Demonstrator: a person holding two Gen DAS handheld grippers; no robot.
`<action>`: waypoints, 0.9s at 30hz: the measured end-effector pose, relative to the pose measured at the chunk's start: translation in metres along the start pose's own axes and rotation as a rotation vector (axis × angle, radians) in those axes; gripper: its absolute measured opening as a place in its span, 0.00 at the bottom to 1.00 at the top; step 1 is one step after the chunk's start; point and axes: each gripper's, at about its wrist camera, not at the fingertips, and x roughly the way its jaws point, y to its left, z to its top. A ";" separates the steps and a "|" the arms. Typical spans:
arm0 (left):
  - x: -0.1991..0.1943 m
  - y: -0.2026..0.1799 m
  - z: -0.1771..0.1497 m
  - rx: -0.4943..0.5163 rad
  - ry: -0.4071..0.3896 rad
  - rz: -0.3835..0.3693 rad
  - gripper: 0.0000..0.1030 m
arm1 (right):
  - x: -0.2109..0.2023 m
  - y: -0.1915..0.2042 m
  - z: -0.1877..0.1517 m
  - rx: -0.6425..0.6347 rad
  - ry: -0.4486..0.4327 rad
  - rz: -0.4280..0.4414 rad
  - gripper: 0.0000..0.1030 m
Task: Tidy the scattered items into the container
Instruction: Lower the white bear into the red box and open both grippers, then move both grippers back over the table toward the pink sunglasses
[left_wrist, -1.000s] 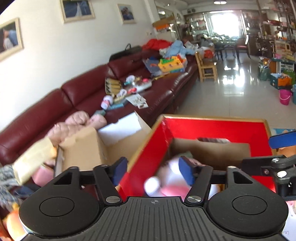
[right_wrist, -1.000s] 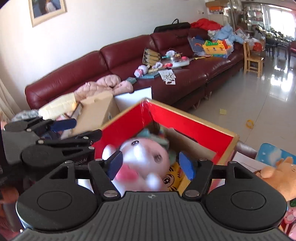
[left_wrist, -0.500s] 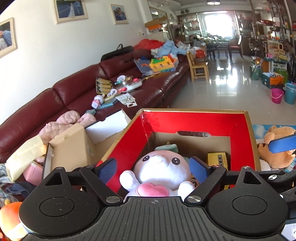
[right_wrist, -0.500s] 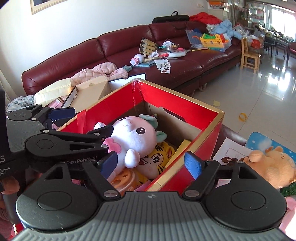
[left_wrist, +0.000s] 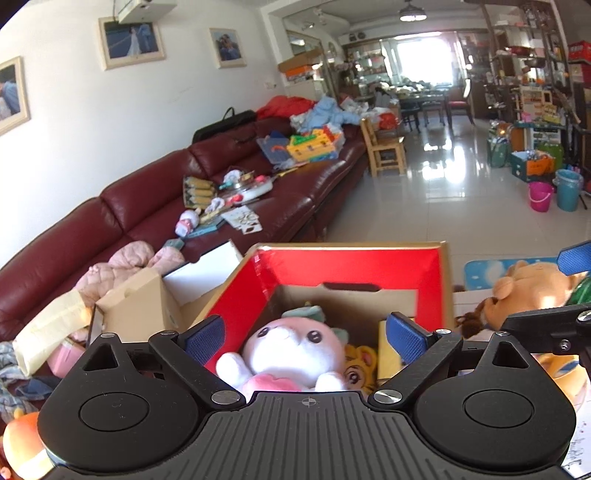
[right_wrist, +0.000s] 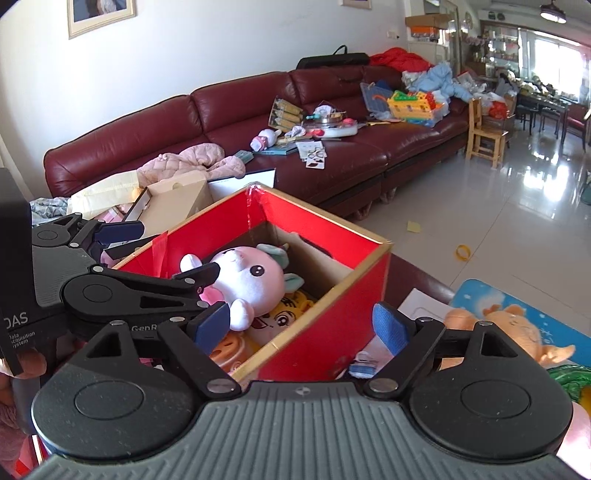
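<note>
A red cardboard box (left_wrist: 354, 262) (right_wrist: 328, 325) stands open in front of me. A pink-and-white plush (left_wrist: 295, 350) (right_wrist: 251, 277) lies in it on top of a tiger plush (left_wrist: 360, 371) (right_wrist: 284, 317). My left gripper (left_wrist: 304, 338) is open and empty, held just above the near side of the box. My right gripper (right_wrist: 301, 326) is open and empty over the box's near right corner. An orange bear plush (left_wrist: 528, 291) (right_wrist: 509, 332) lies outside the box to the right.
A dark red sofa (left_wrist: 155, 199) (right_wrist: 229, 107) strewn with toys runs behind. A brown carton (left_wrist: 136, 306) and a pink jacket (right_wrist: 192, 162) lie left of the box. Papers (right_wrist: 421, 302) and a blue mat (right_wrist: 524, 306) lie to the right. Tiled floor (left_wrist: 436, 199) stretches beyond.
Both grippers have opened and let go of the pink-and-white plush, which now rests in the box. Both have drawn back and up; the right one has shifted right.
</note>
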 end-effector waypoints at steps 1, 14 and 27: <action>-0.004 -0.007 0.002 0.010 -0.009 -0.006 0.97 | -0.005 -0.004 -0.001 0.005 -0.005 -0.004 0.85; -0.037 -0.081 0.006 0.134 -0.066 -0.089 1.00 | -0.063 -0.057 -0.028 0.065 -0.029 -0.092 0.88; -0.046 -0.182 -0.022 0.257 -0.027 -0.241 1.00 | -0.100 -0.128 -0.102 0.212 0.003 -0.221 0.89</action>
